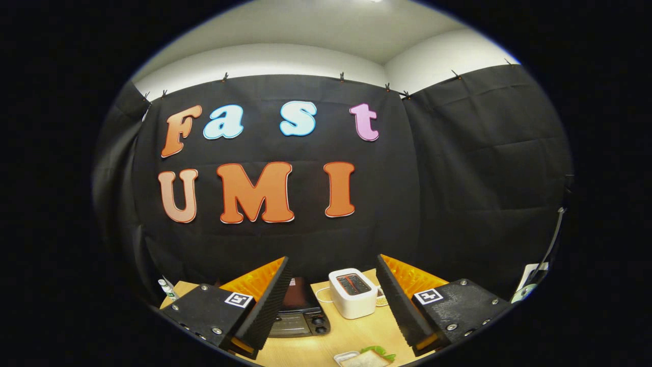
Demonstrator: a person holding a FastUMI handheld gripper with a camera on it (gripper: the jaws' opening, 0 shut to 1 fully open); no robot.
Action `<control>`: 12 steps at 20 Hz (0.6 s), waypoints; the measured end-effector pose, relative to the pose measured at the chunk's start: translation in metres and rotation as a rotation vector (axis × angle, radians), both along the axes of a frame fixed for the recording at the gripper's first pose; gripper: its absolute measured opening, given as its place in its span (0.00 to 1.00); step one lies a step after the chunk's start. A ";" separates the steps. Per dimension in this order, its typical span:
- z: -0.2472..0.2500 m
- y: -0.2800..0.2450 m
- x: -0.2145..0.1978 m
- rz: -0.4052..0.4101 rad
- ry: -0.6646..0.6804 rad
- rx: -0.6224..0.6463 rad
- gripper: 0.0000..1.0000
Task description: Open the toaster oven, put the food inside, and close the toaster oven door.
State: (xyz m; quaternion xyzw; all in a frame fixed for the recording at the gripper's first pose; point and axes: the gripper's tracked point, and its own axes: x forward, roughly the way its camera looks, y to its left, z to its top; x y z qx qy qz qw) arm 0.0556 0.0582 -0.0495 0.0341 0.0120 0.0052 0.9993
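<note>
**Toaster oven low and left of the spread tool**

While hovering high over the counter, holding the tool spread wide, pinching nothing. Facing the toaster oven below, partly behind the left finger, beside the white toaster. Food lying nearer, at the counter's near edge.

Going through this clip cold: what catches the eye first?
The gripper hangs open above a wooden table, fingers spread wide with nothing between them. Beyond them stands a white toaster; the dark toaster oven sits partly behind the left finger. The food lies on the table between the fingers.
</note>
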 end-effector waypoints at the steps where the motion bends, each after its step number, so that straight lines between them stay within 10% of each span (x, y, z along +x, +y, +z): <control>1: -0.007 0.012 0.006 0.009 0.001 0.014 0.99; 12: -0.143 0.141 0.062 0.151 0.153 -0.046 0.99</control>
